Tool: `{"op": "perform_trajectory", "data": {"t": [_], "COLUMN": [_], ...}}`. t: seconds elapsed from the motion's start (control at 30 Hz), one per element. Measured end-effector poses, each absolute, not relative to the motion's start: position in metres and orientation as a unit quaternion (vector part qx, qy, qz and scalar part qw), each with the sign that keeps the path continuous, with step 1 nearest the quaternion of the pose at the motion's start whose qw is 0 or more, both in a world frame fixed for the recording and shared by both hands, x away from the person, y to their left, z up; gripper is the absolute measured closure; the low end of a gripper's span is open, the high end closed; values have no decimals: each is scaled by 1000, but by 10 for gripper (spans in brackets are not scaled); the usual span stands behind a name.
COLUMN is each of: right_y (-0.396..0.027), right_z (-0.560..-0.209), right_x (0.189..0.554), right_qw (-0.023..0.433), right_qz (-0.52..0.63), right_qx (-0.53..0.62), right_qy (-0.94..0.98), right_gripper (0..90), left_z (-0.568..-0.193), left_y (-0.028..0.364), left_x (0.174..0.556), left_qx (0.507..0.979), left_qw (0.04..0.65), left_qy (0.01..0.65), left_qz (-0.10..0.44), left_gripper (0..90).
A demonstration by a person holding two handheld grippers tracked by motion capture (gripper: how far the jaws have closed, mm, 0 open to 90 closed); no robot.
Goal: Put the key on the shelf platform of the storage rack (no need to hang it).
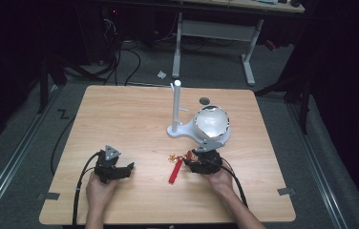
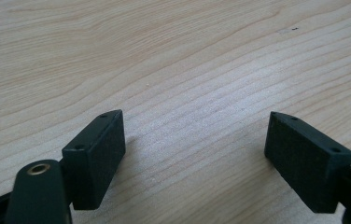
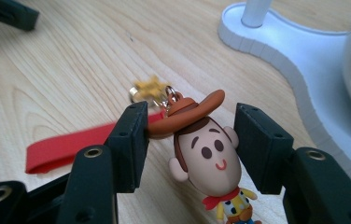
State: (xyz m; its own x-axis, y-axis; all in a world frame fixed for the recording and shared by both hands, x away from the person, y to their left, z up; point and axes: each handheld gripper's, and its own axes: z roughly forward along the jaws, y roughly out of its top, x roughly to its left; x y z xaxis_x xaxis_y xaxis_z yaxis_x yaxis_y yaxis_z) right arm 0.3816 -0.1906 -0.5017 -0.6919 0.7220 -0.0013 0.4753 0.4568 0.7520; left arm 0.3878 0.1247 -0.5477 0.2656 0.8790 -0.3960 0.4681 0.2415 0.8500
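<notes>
In the high view, the pale wooden tabletop takes up the middle of the frame. The left tool sits at lower left in the person's left hand, with bare wood ahead of it. Right of centre, the right tool is held by the right hand just below a white stand with an upright post, whose base carries a shiny white globe. Left of that tool lies a red strap with a small gold charm at its upper end.

In the left gripper view, the left tool's two black jaws are spread wide, with only wood grain between them — nothing is gripped.

In the right gripper view, the right tool has its jaws on either side of a cowboy figure keychain. The left jaw touches the brim of the orange hat, the right jaw lies against the side of the head — whether they press firmly I cannot tell. The red strap trails to the left of the frame, the gold charm sits blurred above the hat, and the stand's white base curves across the upper right.
</notes>
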Motion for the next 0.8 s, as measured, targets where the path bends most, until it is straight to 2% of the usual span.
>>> {"op": "perform_trajectory", "data": {"t": [0.57, 0.8], "right_y": [-223, -234], "right_z": [-463, -450], "right_x": [376, 372], "right_qw": [133, 137], "right_qz": [418, 422], "right_qx": [369, 369], "right_qy": [819, 817], "right_gripper": [467, 467], "left_z": [-548, -548], "left_y": [125, 125], "left_x": [388, 388], "left_qx": [585, 585], "left_qw": [539, 539], "left_qy": [575, 575], "left_qz": [191, 191], "left_gripper": [207, 207]}}
